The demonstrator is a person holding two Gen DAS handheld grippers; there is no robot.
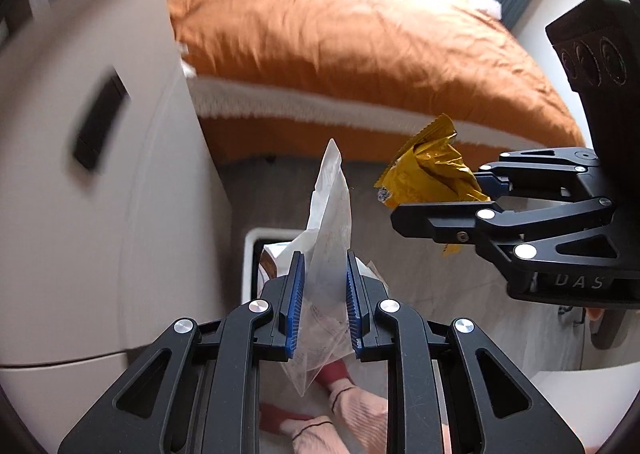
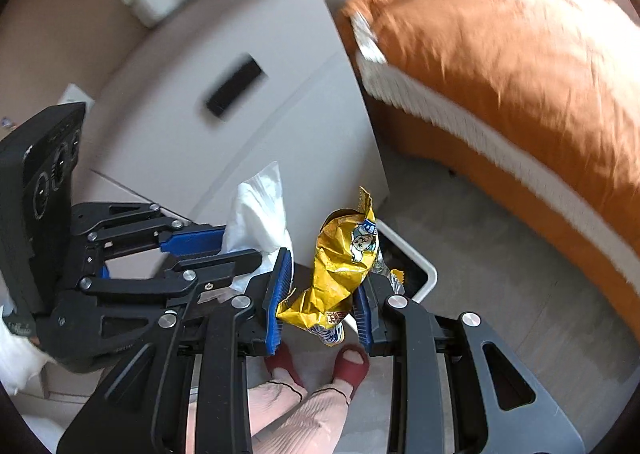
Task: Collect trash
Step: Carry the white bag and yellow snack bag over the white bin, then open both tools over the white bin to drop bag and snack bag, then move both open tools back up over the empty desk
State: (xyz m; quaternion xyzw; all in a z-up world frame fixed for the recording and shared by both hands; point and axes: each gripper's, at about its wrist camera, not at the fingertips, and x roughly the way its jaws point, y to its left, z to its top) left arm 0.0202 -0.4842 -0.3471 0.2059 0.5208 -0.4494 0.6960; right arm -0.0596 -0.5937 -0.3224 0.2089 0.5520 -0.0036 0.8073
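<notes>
My left gripper [image 1: 322,274] is shut on a clear, whitish plastic bag [image 1: 328,246] that sticks up between its blue pads. My right gripper [image 2: 326,282] is shut on a crumpled yellow snack wrapper [image 2: 344,266]. In the left wrist view the right gripper [image 1: 440,197] hangs at the right with the yellow wrapper [image 1: 428,169] in it. In the right wrist view the left gripper [image 2: 236,250] sits at the left with the white bag [image 2: 260,213]. Both point steeply down over a white-rimmed bin [image 1: 252,250] on the floor, whose rim [image 2: 424,274] shows behind the wrapper.
A white bedside cabinet [image 1: 100,181] stands left of the bin. A bed with an orange cover [image 1: 340,37] fills the back. The person's legs and red slippers [image 2: 352,366] are below the grippers on the grey floor [image 2: 500,274].
</notes>
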